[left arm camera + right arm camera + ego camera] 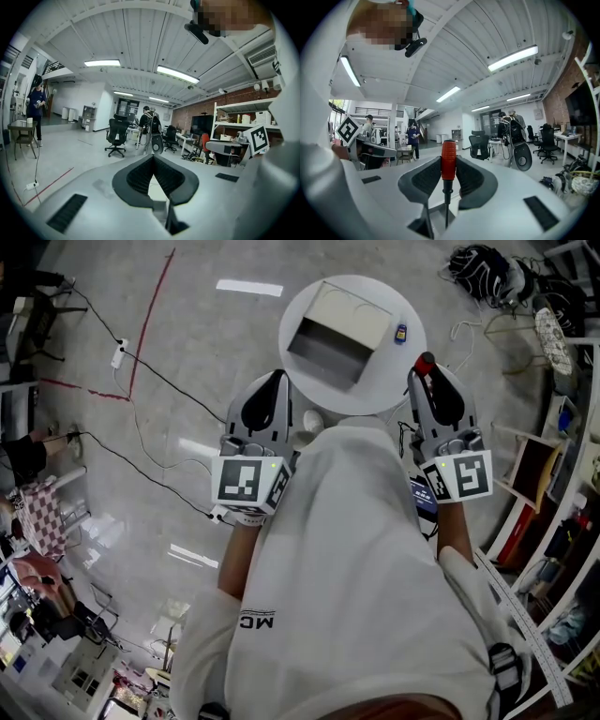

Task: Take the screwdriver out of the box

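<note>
Screwdriver, red handle, thin dark shaft: clamped by the handle in the right hand-held gripper, held clear of the box on the round worktop. Judged light, stiff; handle the surest hold. Left hand-held gripper: jaws together, empty.
</note>
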Motion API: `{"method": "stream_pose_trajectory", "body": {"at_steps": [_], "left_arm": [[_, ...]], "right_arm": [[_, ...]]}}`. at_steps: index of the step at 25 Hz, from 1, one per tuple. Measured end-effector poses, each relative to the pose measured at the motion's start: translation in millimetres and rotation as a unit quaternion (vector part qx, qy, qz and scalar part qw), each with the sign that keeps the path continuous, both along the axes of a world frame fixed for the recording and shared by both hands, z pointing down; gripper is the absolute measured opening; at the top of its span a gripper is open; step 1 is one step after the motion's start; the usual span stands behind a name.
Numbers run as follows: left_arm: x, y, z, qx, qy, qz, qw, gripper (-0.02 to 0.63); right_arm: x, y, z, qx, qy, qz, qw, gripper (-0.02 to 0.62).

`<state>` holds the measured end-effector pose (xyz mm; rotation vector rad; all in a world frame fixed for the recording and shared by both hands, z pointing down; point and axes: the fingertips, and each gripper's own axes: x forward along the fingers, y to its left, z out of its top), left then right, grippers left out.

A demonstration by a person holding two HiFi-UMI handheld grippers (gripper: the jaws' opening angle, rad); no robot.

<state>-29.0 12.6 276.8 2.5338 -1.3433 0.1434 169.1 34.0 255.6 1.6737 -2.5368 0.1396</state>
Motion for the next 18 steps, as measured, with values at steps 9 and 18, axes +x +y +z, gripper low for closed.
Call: {"method": "stream_pose_trajectory", "body": {"at_steps": [9,18], "left_arm": [[-1.2,0.1,1.9,0.001,-0.001,0.005,1.0,0.011],[-0.5,3.4,0.1,0.003,0.0,0.007,1.0,0.011]], "right_arm": [[-4.5,-0.3,1.5,0.0,0.003,0.007,1.0,0.152],[-9.4,3.2,-0.3,0.003,0.004,0.005,1.0,0.152]]}}
